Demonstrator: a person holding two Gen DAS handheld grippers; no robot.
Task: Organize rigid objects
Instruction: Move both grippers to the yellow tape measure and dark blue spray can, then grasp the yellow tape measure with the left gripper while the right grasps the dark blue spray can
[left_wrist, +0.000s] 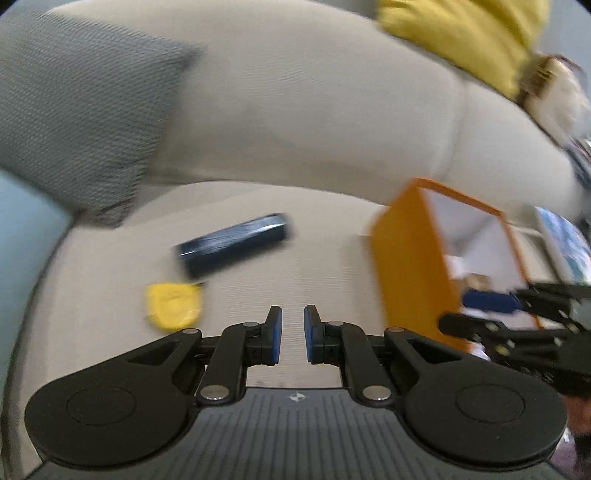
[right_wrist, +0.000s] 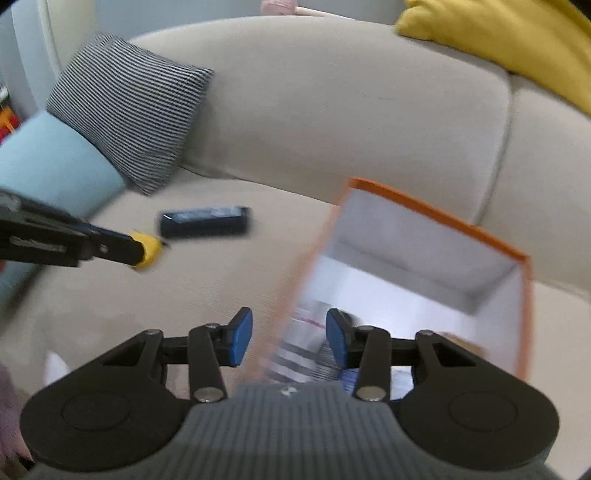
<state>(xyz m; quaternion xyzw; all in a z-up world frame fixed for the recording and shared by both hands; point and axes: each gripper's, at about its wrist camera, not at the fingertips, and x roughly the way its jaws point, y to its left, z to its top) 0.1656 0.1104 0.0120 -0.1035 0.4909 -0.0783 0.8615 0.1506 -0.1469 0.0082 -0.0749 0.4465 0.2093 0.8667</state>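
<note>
- The left gripper (left_wrist: 293, 334) hovers over the sofa seat (left_wrist: 314, 266), its fingers a narrow gap apart with nothing between them.
- The right gripper's (right_wrist: 289, 338) fingers straddle the orange box's (right_wrist: 436, 258) near wall, spread, not pressing.
- A dark case (left_wrist: 232, 243) and a yellow object (left_wrist: 173, 309) lie on the seat.

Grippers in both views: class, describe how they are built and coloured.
Each gripper, left and right, has a ribbed grey body with a small white emblem, two round black side plates, and black linkage bars joined by silver pivot pins. The fingers are black with blue pads. No cables or sleeves show.
</note>
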